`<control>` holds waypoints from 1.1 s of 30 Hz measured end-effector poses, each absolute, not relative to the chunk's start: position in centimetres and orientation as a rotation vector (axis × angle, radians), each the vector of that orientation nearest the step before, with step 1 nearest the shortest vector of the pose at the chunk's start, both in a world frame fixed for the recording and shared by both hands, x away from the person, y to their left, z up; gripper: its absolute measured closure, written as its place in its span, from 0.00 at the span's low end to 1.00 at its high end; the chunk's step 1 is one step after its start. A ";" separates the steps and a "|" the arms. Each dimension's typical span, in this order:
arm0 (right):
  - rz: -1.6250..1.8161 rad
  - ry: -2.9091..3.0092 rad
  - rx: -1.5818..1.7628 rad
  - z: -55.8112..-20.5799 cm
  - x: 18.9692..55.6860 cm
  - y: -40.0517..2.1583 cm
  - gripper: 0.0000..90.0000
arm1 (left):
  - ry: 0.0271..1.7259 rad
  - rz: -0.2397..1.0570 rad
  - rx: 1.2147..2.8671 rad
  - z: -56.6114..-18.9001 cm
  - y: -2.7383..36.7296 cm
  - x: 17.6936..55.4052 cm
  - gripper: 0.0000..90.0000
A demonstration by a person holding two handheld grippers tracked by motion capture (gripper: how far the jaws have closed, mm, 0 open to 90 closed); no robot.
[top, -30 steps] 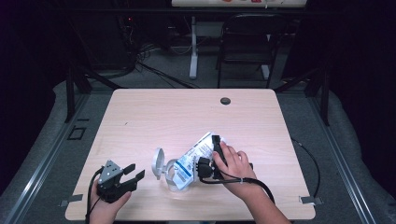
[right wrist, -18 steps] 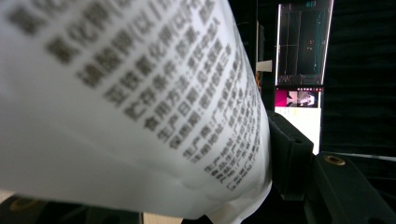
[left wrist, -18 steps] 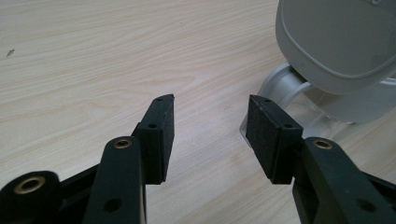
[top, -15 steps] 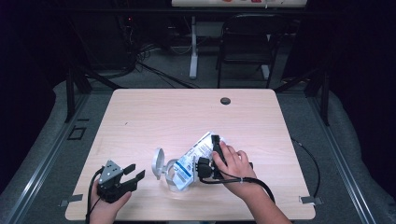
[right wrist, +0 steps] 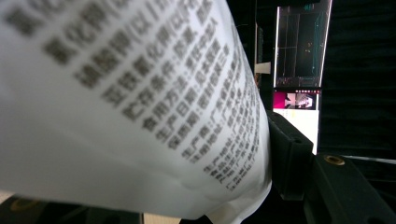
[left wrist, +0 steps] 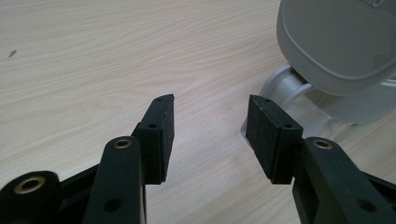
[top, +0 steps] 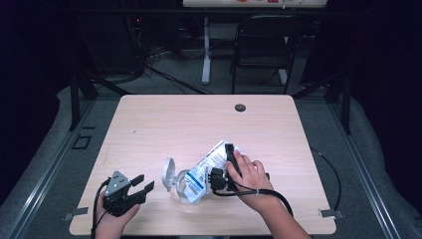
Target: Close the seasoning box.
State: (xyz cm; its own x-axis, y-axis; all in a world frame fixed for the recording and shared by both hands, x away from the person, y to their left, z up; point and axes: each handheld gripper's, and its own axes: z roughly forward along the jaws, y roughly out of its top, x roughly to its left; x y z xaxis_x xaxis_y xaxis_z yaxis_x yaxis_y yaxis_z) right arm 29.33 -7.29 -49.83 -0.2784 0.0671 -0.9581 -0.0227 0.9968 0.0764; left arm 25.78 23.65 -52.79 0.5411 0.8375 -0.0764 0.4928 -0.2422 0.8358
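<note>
the desk carried a clear container near its front edge, flip lid open. my right hand-held gripper pinched the printed white packet, tilted toward the container's mouth; i judged pouring underway, needing more tilt next. my left hand-held gripper waited spread, just beside the lid.

Pale wooden table with a dark round grommet near its far edge. Black chair and tangled cables on the floor beyond.
</note>
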 end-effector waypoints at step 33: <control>0.069 1.847 0.012 -49.5 29.3 -7.3 0.54 | 1.084 0.500 1.891 -53.0 23.6 25.8 0.59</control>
State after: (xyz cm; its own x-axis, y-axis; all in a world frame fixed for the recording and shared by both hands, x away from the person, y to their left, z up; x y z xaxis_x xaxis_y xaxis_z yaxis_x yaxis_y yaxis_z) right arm 29.29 -7.29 -49.50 -0.2743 0.0444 -0.9606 -0.0272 0.9982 0.0539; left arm 25.80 23.55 -52.95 0.5391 0.8389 -0.0752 0.4871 -0.2377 0.8404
